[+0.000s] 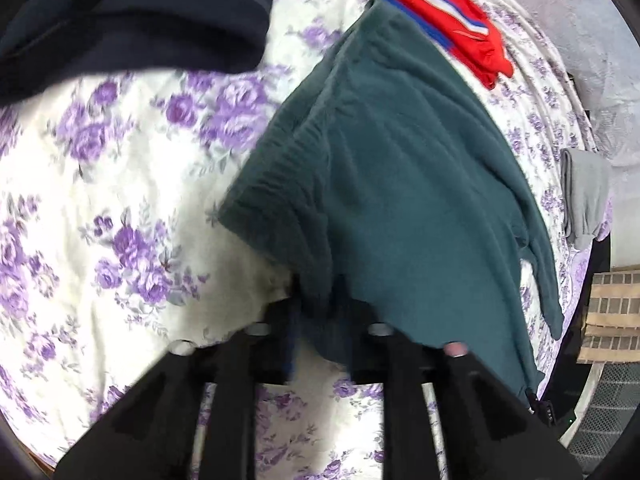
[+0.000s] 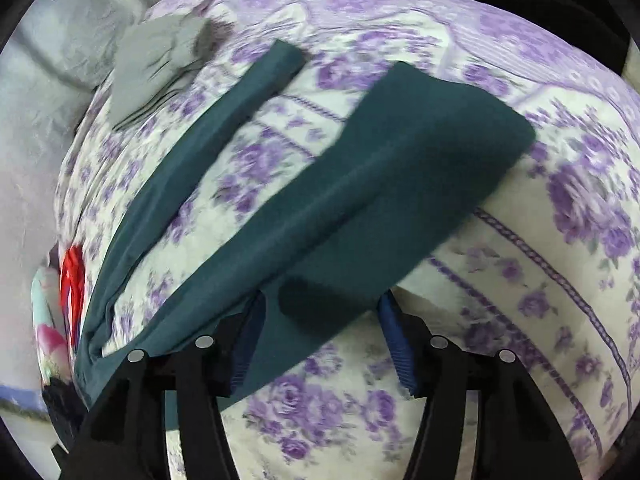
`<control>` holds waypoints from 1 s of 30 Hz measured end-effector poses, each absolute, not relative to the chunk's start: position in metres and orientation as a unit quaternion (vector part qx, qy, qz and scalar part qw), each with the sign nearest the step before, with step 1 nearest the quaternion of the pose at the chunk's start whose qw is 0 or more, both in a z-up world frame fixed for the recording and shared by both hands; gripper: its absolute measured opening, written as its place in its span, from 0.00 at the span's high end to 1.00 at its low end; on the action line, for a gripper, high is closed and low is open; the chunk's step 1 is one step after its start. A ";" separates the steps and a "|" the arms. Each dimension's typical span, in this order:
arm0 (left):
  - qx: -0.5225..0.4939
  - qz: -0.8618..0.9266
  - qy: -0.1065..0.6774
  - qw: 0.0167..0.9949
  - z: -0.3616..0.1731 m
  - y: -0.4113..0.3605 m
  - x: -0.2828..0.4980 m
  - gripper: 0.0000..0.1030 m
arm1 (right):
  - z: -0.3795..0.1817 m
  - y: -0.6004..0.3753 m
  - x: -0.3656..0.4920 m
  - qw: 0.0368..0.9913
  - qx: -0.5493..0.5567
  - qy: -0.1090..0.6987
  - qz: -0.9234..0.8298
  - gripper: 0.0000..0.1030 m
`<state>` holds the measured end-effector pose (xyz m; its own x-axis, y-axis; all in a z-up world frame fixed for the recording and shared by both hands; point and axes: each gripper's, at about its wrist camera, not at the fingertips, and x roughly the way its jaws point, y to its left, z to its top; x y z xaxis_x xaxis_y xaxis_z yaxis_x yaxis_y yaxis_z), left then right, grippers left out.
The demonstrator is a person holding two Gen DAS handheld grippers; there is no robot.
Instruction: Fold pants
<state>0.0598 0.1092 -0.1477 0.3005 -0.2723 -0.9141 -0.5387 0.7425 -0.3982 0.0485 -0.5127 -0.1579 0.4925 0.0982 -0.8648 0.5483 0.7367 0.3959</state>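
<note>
Dark teal pants lie on a floral bedspread. In the left wrist view my left gripper is shut on the pants' waistband corner, lifting it off the bed. In the right wrist view one pant leg runs up and right from my right gripper. The other leg lies flat to the left. The right gripper's blue pads stand apart, with the leg's fabric lying between them; the jaws look open.
Red garment with blue and white stripes lies at the far end. A dark navy garment sits at upper left. A folded grey garment lies near the bed edge. The bed's edge and floor are at right.
</note>
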 end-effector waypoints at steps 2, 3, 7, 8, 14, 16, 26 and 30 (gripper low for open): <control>-0.352 0.088 0.584 0.726 -0.151 0.109 0.059 0.70 | -0.163 -0.515 0.050 0.791 0.349 0.483 -0.137 0.78; -0.355 0.086 0.584 0.725 -0.152 0.110 0.059 0.64 | -0.165 -0.519 0.048 0.788 0.366 0.476 -0.137 0.78; -0.372 0.085 0.580 0.720 -0.151 0.111 0.061 0.38 | -0.164 -0.520 0.046 0.789 0.374 0.471 -0.124 0.77; -0.370 0.086 0.582 0.719 -0.151 0.110 0.063 0.37 | -0.164 -0.519 0.046 0.790 0.373 0.471 -0.122 0.76; -0.328 0.092 0.590 0.732 -0.152 0.110 0.081 0.98 | -0.164 -0.518 0.047 0.794 0.364 0.471 -0.124 0.86; -0.320 0.102 0.576 0.745 -0.141 0.112 0.081 0.98 | -0.162 -0.520 0.046 0.792 0.372 0.468 -0.120 0.95; -0.271 0.093 0.558 0.779 -0.086 0.121 0.027 0.97 | -0.125 -0.511 -0.002 0.790 0.300 0.528 -0.082 0.95; -0.273 0.111 0.605 0.740 -0.133 0.134 0.012 0.85 | -0.153 -0.510 -0.018 0.763 0.279 0.578 -0.082 0.78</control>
<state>0.0123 0.1336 -0.1331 0.2433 -0.1661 -0.9556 -0.4945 0.8264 -0.2695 -0.0183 -0.5101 -0.1528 0.3196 0.1976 -0.9267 0.4464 0.8313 0.3312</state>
